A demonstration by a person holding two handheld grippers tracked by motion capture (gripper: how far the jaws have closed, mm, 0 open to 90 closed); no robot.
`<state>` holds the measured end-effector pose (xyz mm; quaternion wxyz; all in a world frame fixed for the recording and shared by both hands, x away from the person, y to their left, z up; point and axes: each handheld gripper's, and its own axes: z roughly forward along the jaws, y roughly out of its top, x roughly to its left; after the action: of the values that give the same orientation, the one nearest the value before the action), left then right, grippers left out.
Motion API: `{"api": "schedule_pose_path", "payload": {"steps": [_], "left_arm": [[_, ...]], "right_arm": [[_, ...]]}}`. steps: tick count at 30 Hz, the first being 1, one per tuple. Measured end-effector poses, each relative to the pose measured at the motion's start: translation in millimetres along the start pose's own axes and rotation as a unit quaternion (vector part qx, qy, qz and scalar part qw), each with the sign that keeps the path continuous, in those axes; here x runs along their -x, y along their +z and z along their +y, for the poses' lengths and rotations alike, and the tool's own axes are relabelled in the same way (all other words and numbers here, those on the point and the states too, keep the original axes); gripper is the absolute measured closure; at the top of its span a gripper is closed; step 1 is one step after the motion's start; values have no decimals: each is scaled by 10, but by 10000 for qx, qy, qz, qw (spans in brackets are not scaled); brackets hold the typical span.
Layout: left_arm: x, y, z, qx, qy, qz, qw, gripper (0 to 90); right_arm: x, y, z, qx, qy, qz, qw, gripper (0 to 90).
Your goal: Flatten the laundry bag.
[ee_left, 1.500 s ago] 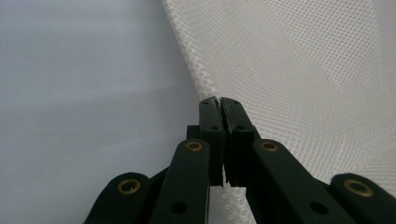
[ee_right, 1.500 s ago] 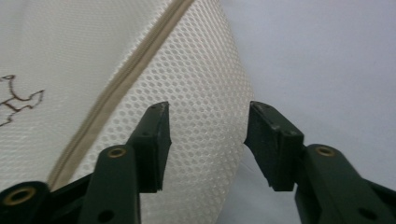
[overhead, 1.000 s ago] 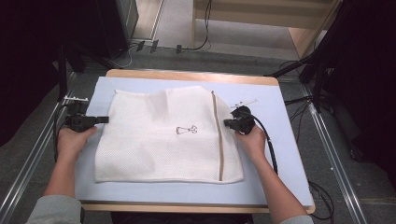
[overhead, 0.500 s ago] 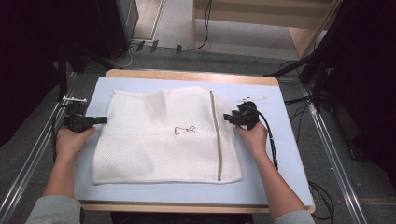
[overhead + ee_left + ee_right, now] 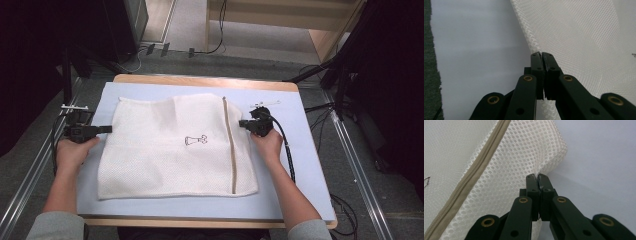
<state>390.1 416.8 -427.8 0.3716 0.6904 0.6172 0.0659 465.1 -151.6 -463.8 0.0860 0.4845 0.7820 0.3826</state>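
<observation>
Both sets of jaws are sitting pinched together right now, each one nipping an edge of the white mesh laundry bag [image 5: 175, 145]. Over on the left gripper [image 5: 541, 55], the two black jaws are pressing flat against each other with the bag's side edge caught between the tips, and the mesh is spreading away up and to the right in that gripper's view. On the right gripper [image 5: 537, 177] it's the same deal: jaws closed tight, tips biting into the rounded mesh edge just past the tan zipper [image 5: 471, 180].

From the high view, the bag is lying spread out flat in the middle of the pale blue mat [image 5: 300, 165], which is covering the wooden table [image 5: 200, 80]. That zipper is running front to back near the bag's right side, and a little black outline print [image 5: 196, 140] is sitting roughly in the centre of the fabric. The person's left hand [image 5: 74, 150] is gripping its tool at the bag's left edge, up near the far corner, while the right hand [image 5: 267, 142] is holding the other at the right edge. A black cable [image 5: 289, 150] is trailing back from the right gripper across the mat.
</observation>
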Motion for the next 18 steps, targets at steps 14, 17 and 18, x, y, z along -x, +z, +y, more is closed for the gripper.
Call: {"api": "schedule_pose_path", "payload": {"steps": [14,17,18], "left_arm": [[-162,-177,-60,38,-156,278,9995,891],[-155,-164,-61,16,-155,308,9994,880],[-152,-163,-64,25,-169,290,9994,873]], "right_arm": [[-415,-170,-270,-532,-525,481,9960,897],[-475,-148,-310,-519,-590,516,9956,874],[-491,-137,-310,-526,-665,472,9953,853]]}}
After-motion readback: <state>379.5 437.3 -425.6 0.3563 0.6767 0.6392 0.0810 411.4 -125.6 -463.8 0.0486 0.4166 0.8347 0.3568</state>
